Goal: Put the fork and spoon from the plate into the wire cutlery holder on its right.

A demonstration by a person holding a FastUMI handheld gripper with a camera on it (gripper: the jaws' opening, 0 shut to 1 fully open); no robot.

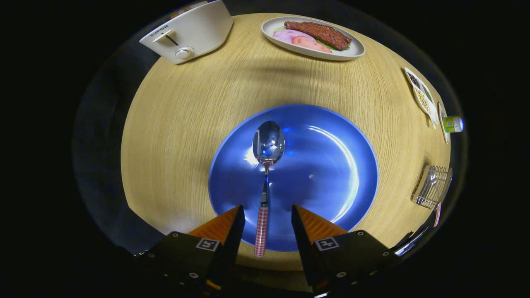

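A steel spoon (pixel 268 145) with a red-and-white checked handle lies on the blue plate (pixel 323 165), bowl pointing away from me. My gripper (pixel 267 209) is open just above the plate's near rim. Its orange fingers (pixel 223 225) stand on either side of the checked handle without touching it. To the right of the plate, near the table edge, lies the wire cutlery holder (pixel 432 186). A silver utensil rests inside it, and its checked handle (pixel 437 215) sticks out toward me; it looks like the fork.
The round wooden table (pixel 186 124) carries a white toaster (pixel 188 31) at the far left and an oval dish (pixel 290 45) of food at the far side. Small white condiment dishes (pixel 421 95) and a green-labelled bottle (pixel 452 123) sit beyond the holder.
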